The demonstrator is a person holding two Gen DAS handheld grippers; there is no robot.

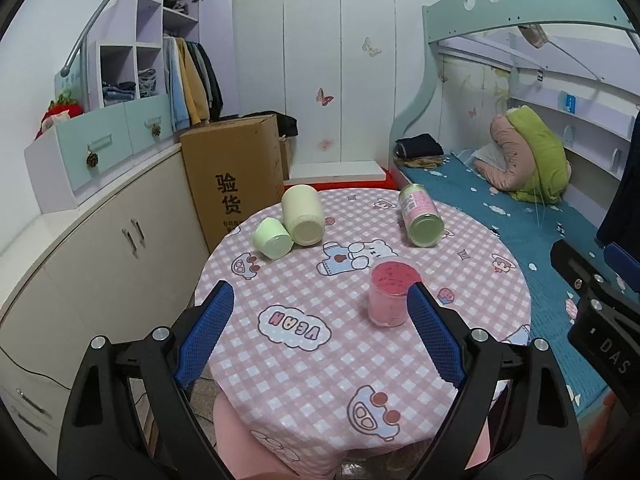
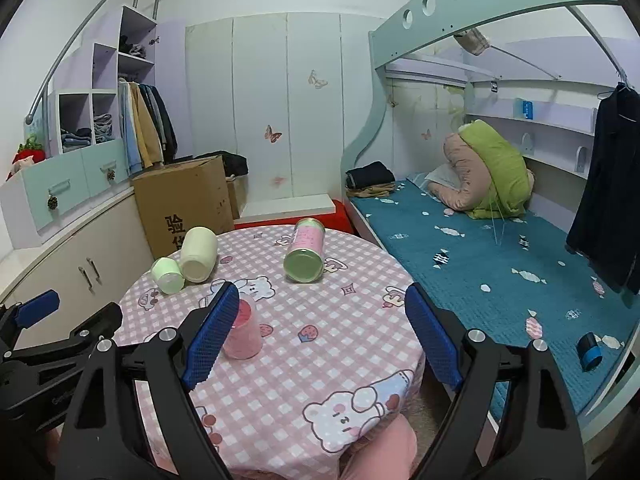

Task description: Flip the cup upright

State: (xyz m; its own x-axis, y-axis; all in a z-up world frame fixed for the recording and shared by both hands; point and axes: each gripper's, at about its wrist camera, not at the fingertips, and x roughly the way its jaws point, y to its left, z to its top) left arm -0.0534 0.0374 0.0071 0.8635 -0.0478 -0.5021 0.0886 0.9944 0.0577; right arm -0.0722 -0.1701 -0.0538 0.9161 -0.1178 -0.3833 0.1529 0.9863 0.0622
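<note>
A pink translucent cup (image 1: 390, 294) stands base-up on the round table (image 1: 320, 360), just beyond my left gripper's right fingertip. It also shows in the right wrist view (image 2: 244, 332), partly behind my right gripper's left finger. A small green cup (image 1: 272, 238) (image 2: 168, 275), a cream cup (image 1: 303, 216) (image 2: 198, 255) and a pink-labelled green cup (image 1: 421, 221) (image 2: 306, 251) lie on their sides farther back. My left gripper (image 1: 320, 312) is open and empty. My right gripper (image 2: 322, 316) is open and empty.
A cardboard box (image 1: 232, 178) stands behind the table at left, beside low cabinets (image 1: 100, 248). A bed with a blue cover (image 2: 500, 272) runs along the right. A blue tape roll (image 2: 590, 351) lies on the bed. The right gripper's body (image 1: 600, 312) shows at right in the left wrist view.
</note>
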